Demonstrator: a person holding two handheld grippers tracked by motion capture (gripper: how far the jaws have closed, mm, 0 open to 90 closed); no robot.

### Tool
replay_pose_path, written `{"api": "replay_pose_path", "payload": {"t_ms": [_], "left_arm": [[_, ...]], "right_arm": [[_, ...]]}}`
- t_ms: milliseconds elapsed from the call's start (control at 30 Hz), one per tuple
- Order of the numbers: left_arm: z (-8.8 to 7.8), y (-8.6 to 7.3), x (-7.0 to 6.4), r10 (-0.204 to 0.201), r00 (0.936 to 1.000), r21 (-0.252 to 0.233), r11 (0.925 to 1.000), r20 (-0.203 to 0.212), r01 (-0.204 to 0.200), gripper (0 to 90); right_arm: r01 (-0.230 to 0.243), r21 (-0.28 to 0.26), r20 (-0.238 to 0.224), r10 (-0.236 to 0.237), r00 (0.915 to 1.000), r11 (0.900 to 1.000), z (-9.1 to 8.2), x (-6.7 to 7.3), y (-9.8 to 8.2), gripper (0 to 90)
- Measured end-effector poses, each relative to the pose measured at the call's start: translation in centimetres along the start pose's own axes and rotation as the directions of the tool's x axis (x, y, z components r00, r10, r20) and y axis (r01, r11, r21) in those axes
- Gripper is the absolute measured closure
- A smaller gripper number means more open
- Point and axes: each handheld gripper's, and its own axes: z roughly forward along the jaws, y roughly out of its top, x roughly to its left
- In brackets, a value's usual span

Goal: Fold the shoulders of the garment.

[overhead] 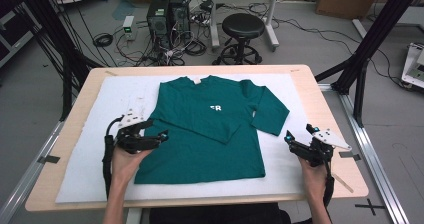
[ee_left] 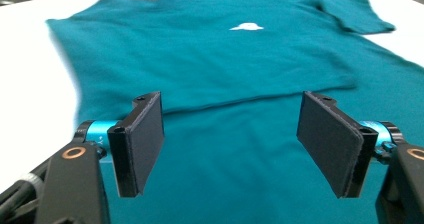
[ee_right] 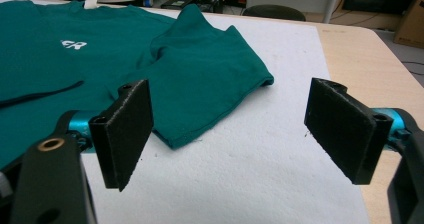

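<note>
On the white mat (overhead: pixel 90 149) covering the wooden table (overhead: pixel 320 94), a green shirt (overhead: pixel 200 144) lies flat with its left sleeve folded across the chest, its small white logo (overhead: pixel 216 107) too blurred to read. Both the left gripper (overhead: pixel 159 132), at the shirt's edge, and the right gripper (overhead: pixel 298 136), over bare mat beside the other sleeve, stand wide apart holding nothing. Beyond the table, a stool (overhead: pixel 243 26), computer towers (overhead: pixel 167 14) and tangled cables sit on grey floor.

Bare white mat (overhead: pixel 115 91) around the flat green shirt (overhead: pixel 200 149)

Teal shirt (overhead: pixel 200 134): soft matt knit cloth with a white printed mark. It lies on a white, finely grained foam-like sheet (overhead: pixel 90 174) over a smooth pale wooden desk (overhead: pixel 325 114). Left tool (ee_left: pixel 240 144): matt black pads, rough-faced, on glossy blue metal pins.
</note>
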Motion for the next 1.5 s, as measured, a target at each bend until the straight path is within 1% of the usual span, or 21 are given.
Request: {"api": "replay_pose_path", "payload": {"t_ms": [133, 200, 267, 300, 400, 533, 567, 633, 667, 733, 767, 867, 967, 1033, 1100, 1133, 1200, 1367, 1400, 1467, 1500], "left_arm": [[-2.2, -1.0, 1.6, -0.037, 0.9982, -0.066, 0.9972, -0.047, 0.034, 28.9], [-3.2, -1.7, 2.6, -0.051, 0.9957, -0.081, 0.9957, -0.077, 0.044, 28.9], [-3.8, -2.3, 3.3, -0.045, 0.993, -0.082, 0.996, -0.109, 0.036, 28.9], [-4.2, -2.7, 3.7, -0.051, 0.9905, -0.08, 0.9959, -0.128, 0.041, 28.9], [-5.0, -3.6, 4.7, -0.072, 0.9858, -0.082, 0.9948, -0.152, 0.06, 28.9], [-5.9, -4.8, 5.9, -0.094, 0.9784, -0.111, 0.9911, -0.184, 0.075, 28.9], [-6.1, -5.1, 6.1, -0.095, 0.9762, -0.119, 0.9903, -0.195, 0.072, 28.9], [-6.3, -5.5, 6.4, -0.082, 0.9733, -0.134, 0.9895, -0.214, 0.054, 28.9], [-6.4, -5.6, 6.5, -0.077, 0.973, -0.136, 0.9896, -0.218, 0.048, 28.9], [-6.4, -6.0, 6.6, -0.075, 0.9713, -0.155, 0.9871, -0.226, 0.04, 28.9], [-6.3, -6.3, 6.8, -0.068, 0.9714, -0.158, 0.9869, -0.228, 0.032, 28.6], [-6.3, -6.9, 7.0, -0.066, 0.9681, -0.162, 0.9864, -0.242, 0.027, 28.5], [-6.3, -7.3, 7.2, -0.076, 0.9673, -0.174, 0.9842, -0.242, 0.034, 28.5], [-6.3, -7.6, 7.4, -0.083, 0.9687, -0.182, 0.9825, -0.234, 0.04, 28.4], [-6.1, -7.9, 7.6, -0.09, 0.9686, -0.187, 0.9813, -0.232, 0.046, 28.5], [-6.1, -8.0, 7.6, -0.09, 0.9686, -0.185, 0.9816, -0.232, 0.047, 28.5], [-6.0, -8.2, 7.7, -0.09, 0.9662, -0.18, 0.9825, -0.242, 0.046, 28.5], [-6.0, -8.3, 7.6, -0.072, 0.9678, -0.183, 0.9828, -0.241, 0.027, 28.5], [-5.9, -8.3, 7.6, -0.067, 0.9691, -0.177, 0.9838, -0.237, 0.025, 29.8], [-5.9, -8.3, 7.6, -0.066, 0.9717, -0.179, 0.9835, -0.227, 0.025, 30.7], [-6.0, -8.3, 7.5, -0.058, 0.9724, -0.18, 0.9836, -0.226, 0.017, 30.7]], "right_arm": [[0.001, 0.0, -0.002, -0.001, 1.0, 1.0, 0.0, 0.0, 0.0, 20.2], [0.0, 0.001, -0.006, 0.0, 1.0, 1.0, 0.0, -0.1, 0.0, 20.2], [0.0, 0.002, -0.008, 0.0, 1.0, 1.0, 0.0, -0.1, 0.0, 20.2], [0.0, 0.002, -0.008, 0.0, 1.0, 1.0, 0.0, -0.1, 0.0, 20.2], [-0.001, 0.003, -0.007, 0.001, 1.0, 1.0, 0.0, -0.1, 0.0, 20.2], [-0.009, 0.003, -0.006, 0.009, 0.9999, 1.0, 0.0, -0.1, 0.0, 20.2], [-0.009, 0.003, -0.005, 0.009, 0.9999, 1.0, 0.0, -0.1, 0.0, 20.2], [-0.009, 0.003, -0.007, 0.009, 0.9999, 1.0, 0.0, -0.1, 0.0, 20.2], [-0.008, 0.003, -0.007, 0.008, 0.9999, 1.0, 0.0, -0.1, 0.0, 20.2], [-0.005, 0.003, -0.008, 0.005, 1.0, 1.0, 0.0, -0.1, 0.0, 20.2], [-0.004, 0.003, -0.007, 0.004, 1.0, 1.0, 0.0, -0.1, 0.0, 20.2], [-0.003, 0.002, -0.006, 0.003, 1.0, 1.0, 0.0, -0.1, 0.0, 20.2], [-0.005, 0.003, -0.005, 0.005, 1.0, 1.0, 0.0, -0.1, 0.0, 20.2], [-0.007, 0.003, -0.005, 0.007, 1.0, 1.0, 0.0, -0.1, 0.0, 20.2], [-0.007, 0.005, -0.005, 0.007, 1.0, 1.0, 0.0, -0.1, 0.0, 20.2], [-0.006, 0.005, -0.005, 0.006, 1.0, 1.0, 0.0, -0.1, 0.0, 20.2], [-0.008, 0.005, -0.006, 0.008, 1.0, 1.0, 0.1, -0.1, 0.0, 20.2], [-0.003, 0.005, -0.003, 0.003, 1.0, 1.0, 0.1, -0.1, 0.0, 20.2], [-0.001, 0.003, -0.001, 0.001, 1.0, 1.0, 0.1, -0.1, 0.0, 20.2], [0.0, 0.003, 0.002, 0.0, 1.0, 1.0, 0.1, 0.0, 0.0, 20.2], [-0.003, 0.004, 0.001, 0.003, 1.0, 1.0, 0.1, 0.0, 0.0, 20.2]]}}
